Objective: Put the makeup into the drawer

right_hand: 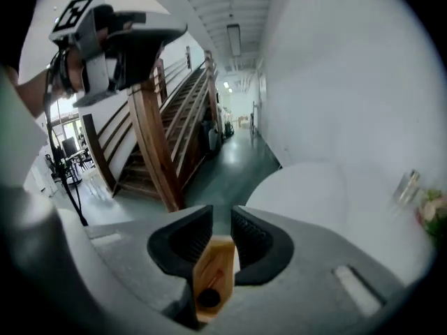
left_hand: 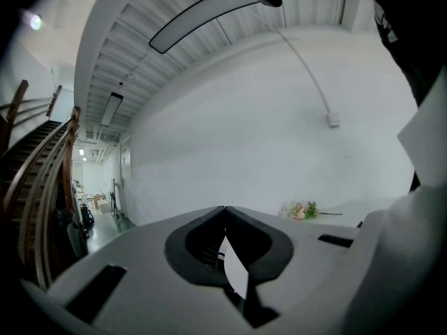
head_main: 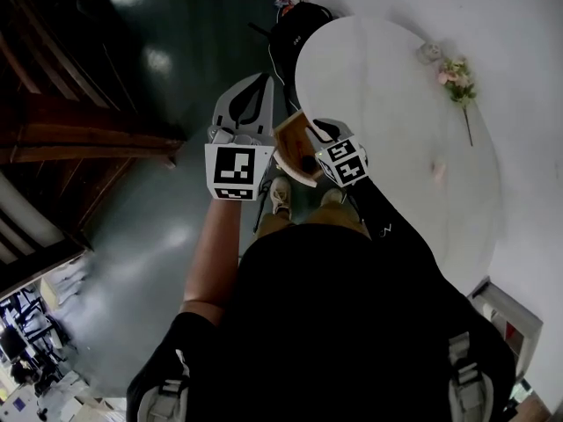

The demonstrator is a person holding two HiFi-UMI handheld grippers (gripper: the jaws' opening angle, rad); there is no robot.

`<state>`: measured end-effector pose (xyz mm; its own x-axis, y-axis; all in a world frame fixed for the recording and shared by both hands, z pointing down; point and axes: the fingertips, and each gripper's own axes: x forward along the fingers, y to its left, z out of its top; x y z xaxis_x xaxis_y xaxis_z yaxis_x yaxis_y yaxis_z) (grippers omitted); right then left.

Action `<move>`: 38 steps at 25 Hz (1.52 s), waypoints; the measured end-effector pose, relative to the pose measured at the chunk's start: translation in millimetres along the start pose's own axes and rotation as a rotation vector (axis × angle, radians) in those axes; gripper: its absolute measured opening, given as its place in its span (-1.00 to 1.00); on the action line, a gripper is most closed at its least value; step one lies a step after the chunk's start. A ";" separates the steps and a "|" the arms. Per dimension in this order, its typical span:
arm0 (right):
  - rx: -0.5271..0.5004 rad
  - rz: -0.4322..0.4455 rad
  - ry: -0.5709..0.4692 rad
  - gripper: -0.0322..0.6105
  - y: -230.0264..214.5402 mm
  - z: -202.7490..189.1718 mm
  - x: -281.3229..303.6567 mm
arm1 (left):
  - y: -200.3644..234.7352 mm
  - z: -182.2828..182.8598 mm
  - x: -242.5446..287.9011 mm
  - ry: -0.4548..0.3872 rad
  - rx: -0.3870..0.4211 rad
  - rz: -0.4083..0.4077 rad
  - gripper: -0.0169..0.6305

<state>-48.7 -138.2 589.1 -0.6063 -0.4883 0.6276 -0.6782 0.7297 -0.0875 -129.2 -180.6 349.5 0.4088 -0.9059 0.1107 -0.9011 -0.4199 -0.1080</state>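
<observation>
My right gripper (head_main: 310,137) (right_hand: 221,216) is shut on a small wooden drawer (head_main: 293,144) (right_hand: 213,271) with a black round knob, held in the air over the near edge of the round white table (head_main: 396,104). The drawer's inside is hidden. Beside it on the left, my left gripper (head_main: 261,83) (left_hand: 225,209) is level with its tips together. A thin white sliver shows deep between its jaws; I cannot tell what it is. A small pale pink thing (head_main: 437,170) lies on the table to the right.
On the table's far side lie a flower sprig (head_main: 457,77) and a small glass (head_main: 429,53). A black chair (head_main: 290,25) stands at its far end. A wooden staircase (head_main: 88,139) (right_hand: 160,138) rises on the left, and a low shelf (head_main: 510,315) is at lower right.
</observation>
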 end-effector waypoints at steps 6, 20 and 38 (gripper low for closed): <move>-0.072 -0.127 -0.368 -0.69 -28.9 146.1 -70.6 | 16.3 20.0 3.4 -0.031 0.011 0.029 -0.92; -0.151 -0.315 -0.721 -0.69 -42.4 249.6 -182.2 | 6.0 51.6 30.8 -0.076 0.028 -0.050 -0.92; 0.022 -0.841 -0.670 -0.69 -143.7 119.4 -355.4 | -230.7 77.9 117.0 -0.143 0.050 -0.589 -0.92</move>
<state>214.7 -126.6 286.2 -0.0411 -0.9974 -0.0587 -0.9872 0.0315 0.1562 137.7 -194.1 310.4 0.8553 -0.5171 0.0323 -0.5107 -0.8519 -0.1160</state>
